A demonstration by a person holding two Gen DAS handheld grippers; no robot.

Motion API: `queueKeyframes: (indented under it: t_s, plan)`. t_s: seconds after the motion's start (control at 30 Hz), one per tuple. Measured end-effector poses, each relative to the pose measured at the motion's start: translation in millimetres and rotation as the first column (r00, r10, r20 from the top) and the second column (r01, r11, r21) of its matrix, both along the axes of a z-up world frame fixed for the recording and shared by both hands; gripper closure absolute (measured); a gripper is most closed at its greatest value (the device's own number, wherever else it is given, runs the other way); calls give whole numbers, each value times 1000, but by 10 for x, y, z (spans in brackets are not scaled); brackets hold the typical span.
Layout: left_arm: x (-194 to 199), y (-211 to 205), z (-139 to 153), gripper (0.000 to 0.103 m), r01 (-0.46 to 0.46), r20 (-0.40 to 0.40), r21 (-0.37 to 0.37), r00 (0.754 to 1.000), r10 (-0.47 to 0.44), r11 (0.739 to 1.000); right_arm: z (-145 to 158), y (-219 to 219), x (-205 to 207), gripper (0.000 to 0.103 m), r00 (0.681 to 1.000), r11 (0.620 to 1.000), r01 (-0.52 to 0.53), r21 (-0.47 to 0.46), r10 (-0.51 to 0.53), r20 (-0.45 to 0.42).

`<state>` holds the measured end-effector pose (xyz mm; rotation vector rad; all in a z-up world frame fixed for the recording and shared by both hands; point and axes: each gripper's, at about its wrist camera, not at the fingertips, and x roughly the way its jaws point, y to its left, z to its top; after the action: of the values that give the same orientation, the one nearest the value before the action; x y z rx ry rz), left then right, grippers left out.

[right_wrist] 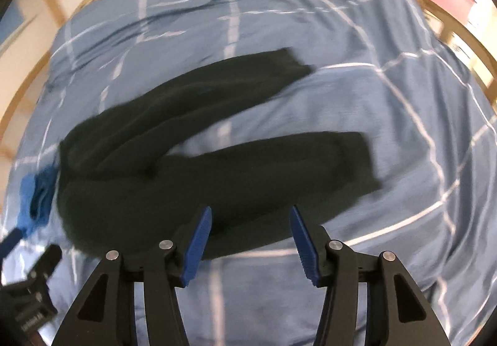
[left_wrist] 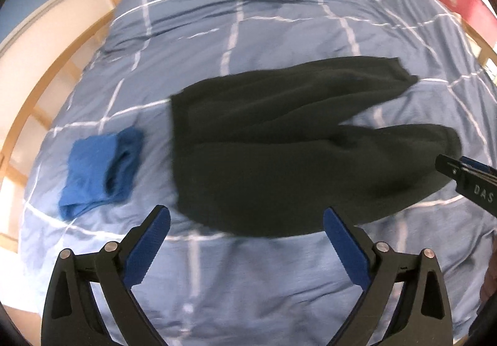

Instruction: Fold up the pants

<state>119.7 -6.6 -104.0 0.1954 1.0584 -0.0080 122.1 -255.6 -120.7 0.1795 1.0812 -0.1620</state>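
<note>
Dark pants [left_wrist: 279, 144] lie spread on a blue checked duvet [left_wrist: 248, 35], waist to the left and two legs reaching right. My left gripper [left_wrist: 247, 217] hovers over their near edge with its jaws wide apart and nothing between them. The right wrist view shows the same pants [right_wrist: 202, 166], the legs parted in a V. My right gripper [right_wrist: 251, 215] stands open above the nearer leg, its blue pads [right_wrist: 198, 240] clear of the cloth. The right gripper's tip [left_wrist: 466, 178] pokes in at the right edge of the left wrist view.
A folded blue garment [left_wrist: 99, 169] lies on the duvet left of the pants, also seen as a blue garment [right_wrist: 37, 193] in the right wrist view. A wooden bed frame [left_wrist: 40, 91] curves around the bed. A red object [left_wrist: 462, 1] stands at the far right.
</note>
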Motion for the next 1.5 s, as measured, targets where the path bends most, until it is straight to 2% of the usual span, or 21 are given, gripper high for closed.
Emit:
queueKeyframes:
  t_s: [0.17, 0.33, 0.47, 0.6, 0.7, 0.87, 0.97, 1.13, 1.17, 1.2, 1.23, 1.27, 1.37, 1.5]
  plan:
    - [88, 603, -181, 22, -12, -29, -47, 1000, 11, 999, -81, 706, 42, 50, 996, 996, -85, 10, 85, -16]
    - [311, 1064, -489, 40, 5, -71, -156, 997, -16, 988, -199, 1206, 81, 50, 995, 995, -98, -19, 98, -29]
    - [439, 1272, -764, 49, 88, -97, -226, 989, -112, 970, -336, 1481, 110, 50, 997, 998, -59, -14, 58, -45]
    - [539, 1397, -985, 62, 147, -133, -320, 971, -198, 936, -461, 1728, 102, 50, 998, 999, -31, -8, 30, -61]
    - [636, 1485, -1108, 63, 142, -155, -393, 964, -218, 909, -539, 1847, 96, 50, 996, 1000, -30, -4, 29, -80]
    - [764, 1488, -1253, 63, 130, -185, -454, 954, -237, 882, -595, 1939, 76, 50, 995, 999, -30, -17, 28, -96]
    - [816, 1423, -1347, 66, 125, -205, -463, 948, -243, 878, -604, 1924, 91, 50, 995, 1000, -14, -26, 11, -102]
    - [837, 1388, -1345, 74, 101, -239, -430, 946, -220, 897, -585, 1870, 115, 50, 995, 999, 15, -36, -19, -100]
    - [820, 1392, -1297, 81, 98, -239, -420, 947, -215, 902, -579, 1862, 118, 50, 995, 999, 18, -37, -21, -99]
    - [792, 1405, -1229, 93, 98, -231, -392, 952, -201, 915, -569, 1856, 114, 50, 995, 999, 20, -38, -24, -97]
    - [774, 1415, -1171, 93, 99, -227, -378, 954, -196, 921, -557, 1853, 107, 50, 995, 999, 22, -38, -25, -95]
    - [743, 1435, -1094, 98, 98, -223, -382, 955, -195, 919, -542, 1852, 98, 50, 995, 999, 21, -37, -25, -94]
    - [633, 1503, -897, 98, 86, -213, -388, 960, -180, 918, -491, 1859, 64, 50, 996, 999, 19, -32, -21, -87]
    - [523, 1499, -794, 98, 99, -206, -339, 963, -176, 935, -442, 1880, 6, 50, 996, 1000, 9, -22, -11, -85]
